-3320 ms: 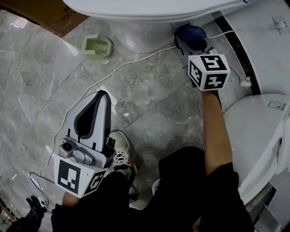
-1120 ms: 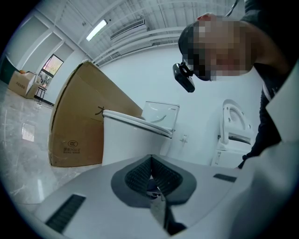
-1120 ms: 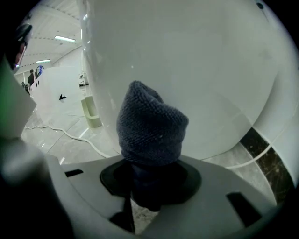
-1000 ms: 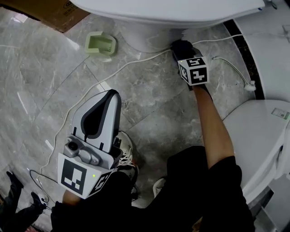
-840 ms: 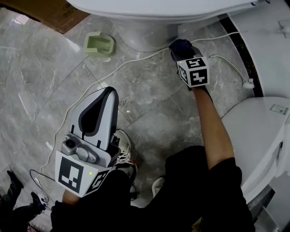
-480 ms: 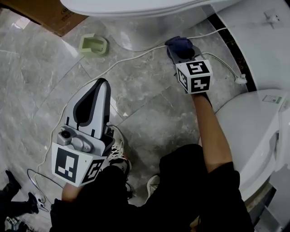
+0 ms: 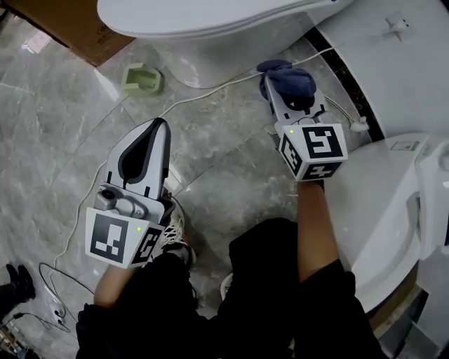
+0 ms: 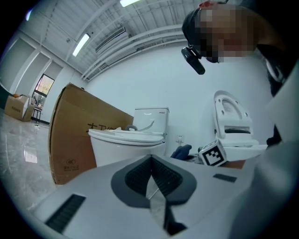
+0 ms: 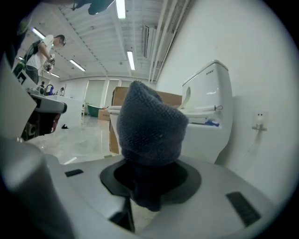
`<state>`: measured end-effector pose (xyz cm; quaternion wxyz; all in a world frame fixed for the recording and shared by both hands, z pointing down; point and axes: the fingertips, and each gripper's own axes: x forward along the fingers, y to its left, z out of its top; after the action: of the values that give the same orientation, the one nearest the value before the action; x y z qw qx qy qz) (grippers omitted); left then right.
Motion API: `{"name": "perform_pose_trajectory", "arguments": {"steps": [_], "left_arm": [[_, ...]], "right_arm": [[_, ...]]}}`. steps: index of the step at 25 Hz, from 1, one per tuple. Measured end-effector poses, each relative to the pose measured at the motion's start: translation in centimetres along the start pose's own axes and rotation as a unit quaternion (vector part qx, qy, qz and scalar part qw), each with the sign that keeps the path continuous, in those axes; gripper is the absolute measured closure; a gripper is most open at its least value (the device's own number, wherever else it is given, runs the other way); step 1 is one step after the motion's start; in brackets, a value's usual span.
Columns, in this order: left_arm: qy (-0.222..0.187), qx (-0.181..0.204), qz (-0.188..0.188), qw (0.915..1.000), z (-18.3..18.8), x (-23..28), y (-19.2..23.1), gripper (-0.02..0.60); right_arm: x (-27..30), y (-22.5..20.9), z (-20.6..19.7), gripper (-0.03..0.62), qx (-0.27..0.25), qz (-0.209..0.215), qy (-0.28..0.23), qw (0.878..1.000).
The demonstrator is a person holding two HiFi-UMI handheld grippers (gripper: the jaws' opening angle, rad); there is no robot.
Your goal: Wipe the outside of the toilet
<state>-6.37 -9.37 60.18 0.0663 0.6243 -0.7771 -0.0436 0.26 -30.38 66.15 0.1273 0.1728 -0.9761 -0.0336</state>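
Two grippers: right gripper (image 7: 284, 95) clamped on a wadded dark blue knitted cloth (image 7: 291, 78), held low near the white ceramic toilet (image 7: 203, 17), likely to reach its base; left gripper (image 7: 156, 133), jaws together on nothing, parked aside over the grey marble floor (image 7: 231, 165).

Bright, even indoor light from ceiling strip lamps (image 9: 120, 8). Soft glare patches on glossy marble floor (image 7: 63, 126). Both gripper views fisheye: dark rounded corners, bent edges. Close-up cloth (image 9: 149, 126) slightly soft.
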Motion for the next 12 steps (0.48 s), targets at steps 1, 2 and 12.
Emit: {"name": "perform_pose_trajectory", "arguments": {"steps": [1, 2, 12], "left_arm": [[0.001, 0.01, 0.002, 0.9999, 0.2, 0.0, 0.0, 0.572], [0.001, 0.019, 0.006, 0.9998, 0.5, 0.0, 0.2, 0.572], [0.02, 0.084, 0.02, 0.996, 6.3, 0.5, 0.9, 0.572]], "right_arm": [[-0.6, 0.1, 0.6, 0.473, -0.002, -0.001, -0.007, 1.0], [-1.2, 0.1, 1.1, 0.473, -0.004, 0.0, -0.013, 1.0], [-7.5, 1.1, 4.8, 0.473, 0.021, -0.001, -0.066, 0.998]]}}
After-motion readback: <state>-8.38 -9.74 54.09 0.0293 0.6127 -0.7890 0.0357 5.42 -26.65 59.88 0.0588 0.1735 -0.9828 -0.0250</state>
